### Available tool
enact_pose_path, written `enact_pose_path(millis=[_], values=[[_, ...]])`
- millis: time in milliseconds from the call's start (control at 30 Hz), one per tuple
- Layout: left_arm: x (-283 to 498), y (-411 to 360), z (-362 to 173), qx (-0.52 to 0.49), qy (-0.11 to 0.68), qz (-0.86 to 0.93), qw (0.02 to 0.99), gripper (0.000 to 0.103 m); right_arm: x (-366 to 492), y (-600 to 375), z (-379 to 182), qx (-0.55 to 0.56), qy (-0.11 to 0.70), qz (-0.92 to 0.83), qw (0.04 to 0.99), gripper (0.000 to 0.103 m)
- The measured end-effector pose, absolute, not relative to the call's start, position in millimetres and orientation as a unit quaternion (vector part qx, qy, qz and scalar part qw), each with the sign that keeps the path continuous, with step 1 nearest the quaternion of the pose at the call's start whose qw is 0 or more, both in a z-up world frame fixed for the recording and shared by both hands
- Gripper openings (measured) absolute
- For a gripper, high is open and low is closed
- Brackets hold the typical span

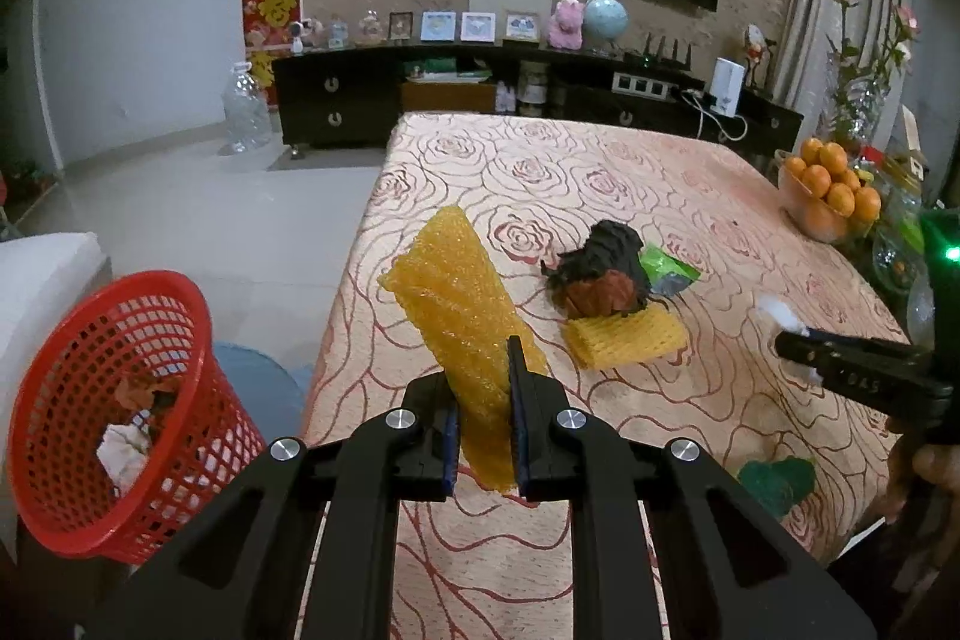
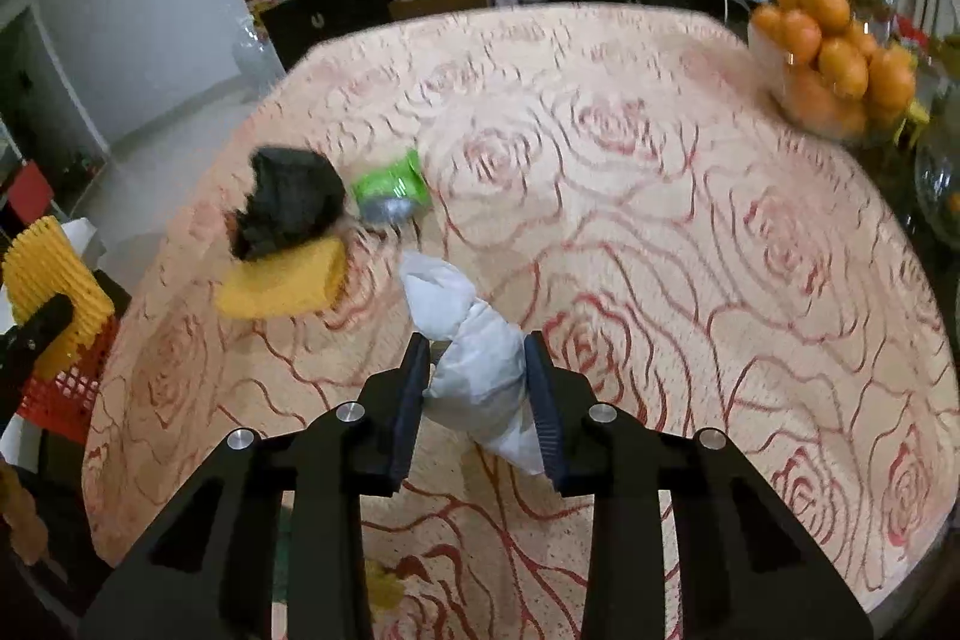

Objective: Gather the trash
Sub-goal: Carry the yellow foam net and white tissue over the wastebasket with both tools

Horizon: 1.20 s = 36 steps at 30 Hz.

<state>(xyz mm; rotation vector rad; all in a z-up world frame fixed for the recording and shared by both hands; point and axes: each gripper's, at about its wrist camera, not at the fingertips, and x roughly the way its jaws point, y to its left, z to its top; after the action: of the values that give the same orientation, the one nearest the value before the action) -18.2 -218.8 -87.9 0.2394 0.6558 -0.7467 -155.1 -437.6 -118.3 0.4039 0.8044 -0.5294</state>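
The left hand-held gripper [image 1: 485, 418] pinches a strip of yellow foam netting [image 1: 459, 304], held above the near left edge of the counter [image 1: 630, 172] with its rose-patterned cloth. Left of the counter, on the floor, a red mesh basket [image 1: 108, 400] tilts, with crumpled scraps inside. The right hand-held gripper [image 2: 477, 400] has its pads pressed on a crumpled white paper wad [image 2: 474, 358] at the counter's near middle. Farther left lie a second yellow foam piece [image 2: 282, 280], a black crumpled wrapper [image 2: 288, 202] touching it, and a green packet [image 2: 390, 193] just beside. A bowl of oranges [image 2: 834, 52] sits far right
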Motion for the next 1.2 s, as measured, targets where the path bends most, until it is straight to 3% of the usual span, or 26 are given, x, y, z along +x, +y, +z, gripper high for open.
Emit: enact_pose_path(millis=[633,1200], values=[[-3.1,-155.4,-40.7,0.085,0.278,-0.294,0.910,0.012,-125.2,-384.6,-58.9,0.160,0.310,-0.177,0.920,0.032],[25.8,-81.5,-8.1,0.059,0.268,-0.189,0.943,0.012,-41.8,-293.8,-3.3,0.110,0.294,-0.037,0.949,0.032]])
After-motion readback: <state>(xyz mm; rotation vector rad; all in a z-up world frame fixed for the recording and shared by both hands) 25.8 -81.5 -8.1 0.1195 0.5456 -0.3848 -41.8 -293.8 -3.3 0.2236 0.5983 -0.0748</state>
